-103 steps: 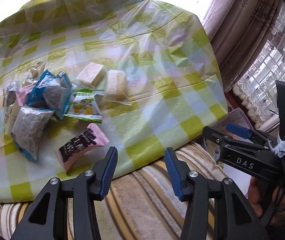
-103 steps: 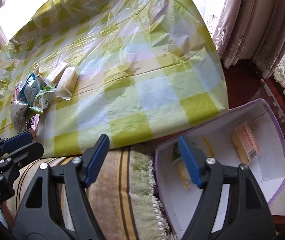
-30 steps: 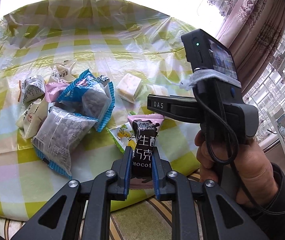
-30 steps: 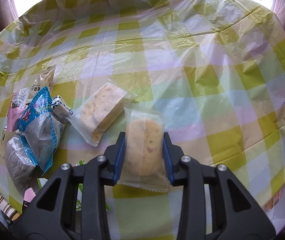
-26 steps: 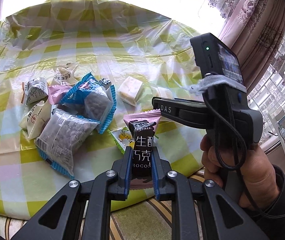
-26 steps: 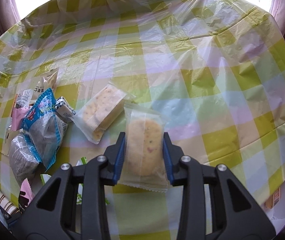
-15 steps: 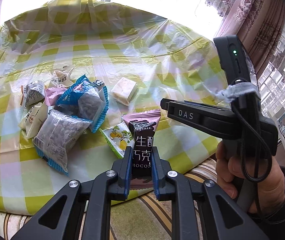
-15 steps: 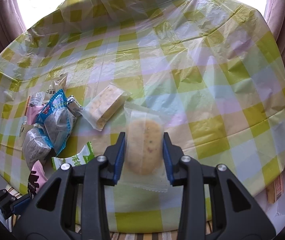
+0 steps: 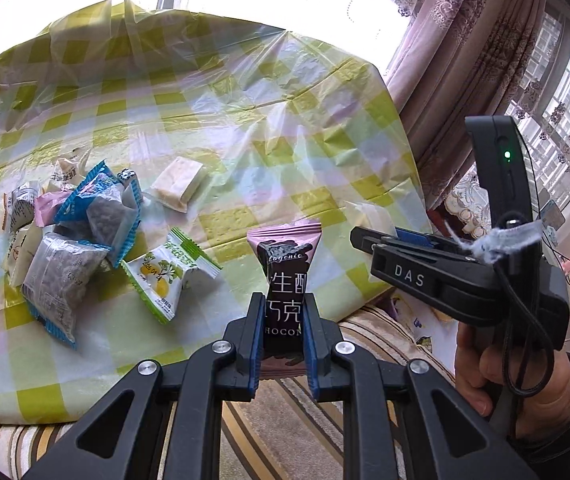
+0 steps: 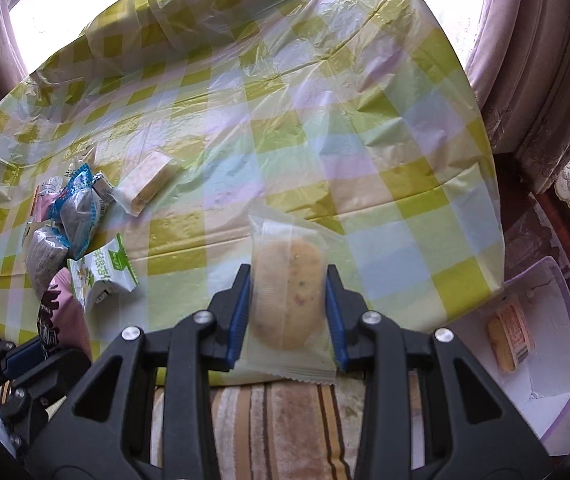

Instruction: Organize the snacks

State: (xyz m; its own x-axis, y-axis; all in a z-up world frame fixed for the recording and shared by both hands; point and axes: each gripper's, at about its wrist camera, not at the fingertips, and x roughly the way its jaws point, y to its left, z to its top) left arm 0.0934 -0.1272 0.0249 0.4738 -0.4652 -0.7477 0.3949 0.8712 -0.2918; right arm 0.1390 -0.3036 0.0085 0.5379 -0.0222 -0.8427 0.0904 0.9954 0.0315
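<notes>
Curtained window bay; tabletop (image 10: 385,128) under yellow-green checked plastic sheet. Left tongs (image 9: 282,334) clamped on pink-and-brown chocolate bar wrapper (image 9: 285,276); right tongs (image 10: 288,312) clamped on clear-wrapped round beige biscuit (image 10: 289,292), both lifted above near table edge. Loose snack pile (image 9: 77,236) lying at table left; white purple-rimmed box (image 10: 553,332) low at right, already holding orange-labelled packet (image 10: 511,332). Risk: slick wrappers slipping from narrow pads, or missing box rim on release. Against a second earlier: both tongs drawn back and higher, more tabletop visible, box now entering right view.
</notes>
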